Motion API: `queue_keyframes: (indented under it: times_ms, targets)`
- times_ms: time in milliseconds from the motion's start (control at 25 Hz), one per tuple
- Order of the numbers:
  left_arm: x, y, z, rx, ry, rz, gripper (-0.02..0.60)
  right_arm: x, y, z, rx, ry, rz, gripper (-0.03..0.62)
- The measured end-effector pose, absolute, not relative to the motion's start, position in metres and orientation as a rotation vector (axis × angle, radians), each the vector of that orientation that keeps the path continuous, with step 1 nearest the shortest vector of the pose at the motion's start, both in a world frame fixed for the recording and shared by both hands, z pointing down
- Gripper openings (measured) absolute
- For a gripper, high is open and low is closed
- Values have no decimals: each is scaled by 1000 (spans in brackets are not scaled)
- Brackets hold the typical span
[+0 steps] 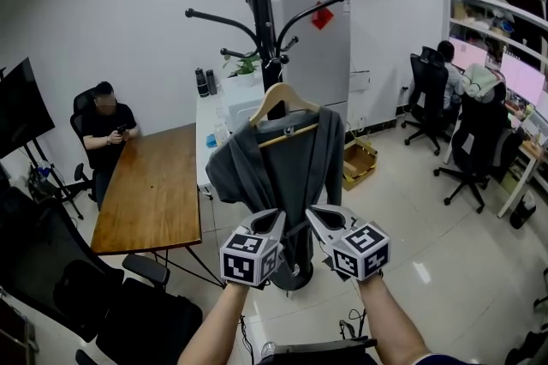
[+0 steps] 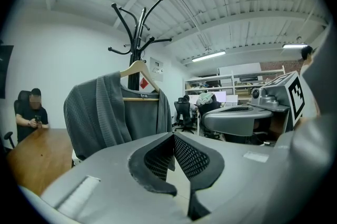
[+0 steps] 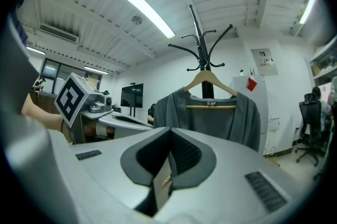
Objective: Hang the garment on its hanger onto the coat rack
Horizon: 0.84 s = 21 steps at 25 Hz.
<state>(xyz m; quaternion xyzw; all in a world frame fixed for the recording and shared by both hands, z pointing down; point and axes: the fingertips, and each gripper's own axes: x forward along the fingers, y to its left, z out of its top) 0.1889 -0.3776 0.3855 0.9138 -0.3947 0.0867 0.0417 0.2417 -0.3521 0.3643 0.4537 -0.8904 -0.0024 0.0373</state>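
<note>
Office; swivel chairs (image 1: 481, 136); lit monitors (image 1: 522, 77); long wooden table (image 1: 154, 192); seated person (image 1: 107, 125).

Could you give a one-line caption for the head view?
Garment on its hanger hangs from the coat rack; left gripper and right gripper shut before it.

The left forearm (image 1: 212, 327) and right forearm (image 1: 392, 327), both bare, reach forward side by side from the bottom of the head view. Each ends behind its gripper's marker cube. The left gripper (image 1: 276, 218) and right gripper (image 1: 315, 214) sit level and just apart, with their tips angled slightly toward each other. Each gripper's jaws are pressed together, pad against pad, with nothing clamped between them.
</note>
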Motion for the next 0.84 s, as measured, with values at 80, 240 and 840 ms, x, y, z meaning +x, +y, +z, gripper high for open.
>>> queue_keyframes:
  times_ms: [80, 240, 840]
  targets:
    - [188, -377, 387, 2793, -1208, 269, 3, 241, -352, 364, 1394, -2738, -6, 2]
    - [187, -377, 387, 2795, -1205, 283, 3, 238, -351, 361, 1386, -2750, -10, 2]
    - [188, -377, 387, 2801, -1187, 290, 3, 233, -353, 359, 1366, -2756, -23, 3]
